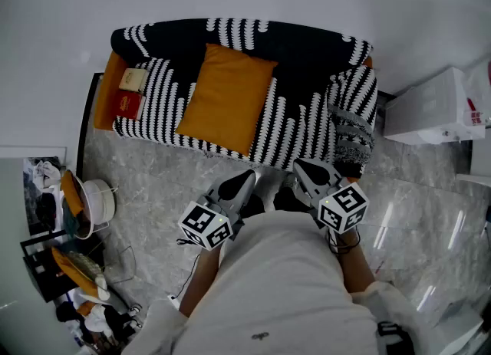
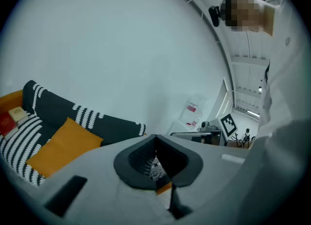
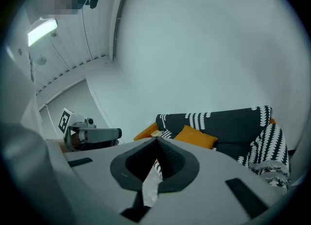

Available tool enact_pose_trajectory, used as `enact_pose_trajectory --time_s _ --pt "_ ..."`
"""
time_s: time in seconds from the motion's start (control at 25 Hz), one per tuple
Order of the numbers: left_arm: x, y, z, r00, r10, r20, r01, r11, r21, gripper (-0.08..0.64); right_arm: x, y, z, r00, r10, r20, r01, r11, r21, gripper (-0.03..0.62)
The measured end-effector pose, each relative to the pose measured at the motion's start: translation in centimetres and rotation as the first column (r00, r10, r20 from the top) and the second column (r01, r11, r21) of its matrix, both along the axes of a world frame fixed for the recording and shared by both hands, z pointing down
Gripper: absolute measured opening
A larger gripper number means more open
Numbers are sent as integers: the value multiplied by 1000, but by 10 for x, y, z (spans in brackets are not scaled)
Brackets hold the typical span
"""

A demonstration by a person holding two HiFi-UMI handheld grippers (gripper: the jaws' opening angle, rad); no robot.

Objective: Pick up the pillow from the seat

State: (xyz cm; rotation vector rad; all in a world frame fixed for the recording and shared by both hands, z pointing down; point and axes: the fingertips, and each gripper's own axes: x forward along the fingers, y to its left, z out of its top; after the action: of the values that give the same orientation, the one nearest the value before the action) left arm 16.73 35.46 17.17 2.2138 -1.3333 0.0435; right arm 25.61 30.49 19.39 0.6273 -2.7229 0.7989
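Note:
An orange pillow [image 1: 225, 97] leans on the seat of a black-and-white patterned sofa [image 1: 307, 127]. It shows too in the left gripper view as the orange pillow [image 2: 60, 146] and in the right gripper view as the pillow [image 3: 196, 137]. Both grippers hang in front of the sofa, near the person's body and short of the pillow. My left gripper [image 1: 247, 177] is shut and holds nothing. My right gripper [image 1: 301, 167] is shut and empty too.
A patterned throw [image 1: 351, 127] drapes the sofa's right arm. Two small boxes [image 1: 131, 91] lie at the seat's left end. A white box [image 1: 433, 108] stands right of the sofa. A white fan [image 1: 96, 202] and clutter sit at the left on the marble floor [image 1: 418, 215].

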Motion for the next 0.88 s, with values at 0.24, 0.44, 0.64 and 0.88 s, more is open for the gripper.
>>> enact_pose_trajectory --time_s 0.24,0.44,0.64,0.88 --pt "10 -5 2 1000 2 2 -2 1000 -7 9 9 -4 3 1000 1 4 -1 1000 -1 6" --pt "17 -8 5 1000 1 9 0 1000 -20 9 15 -5 5 1000 -9 6 9 1000 14 6" --pt "16 -5 6 1000 -13 18 14 999 -32 9 11 -3 10 999 -29 26 29 999 -25 6" --pt "2 -8 6 1000 -12 18 12 999 -37 9 -1 -9 14 1000 -12 5 12 999 -35 6"
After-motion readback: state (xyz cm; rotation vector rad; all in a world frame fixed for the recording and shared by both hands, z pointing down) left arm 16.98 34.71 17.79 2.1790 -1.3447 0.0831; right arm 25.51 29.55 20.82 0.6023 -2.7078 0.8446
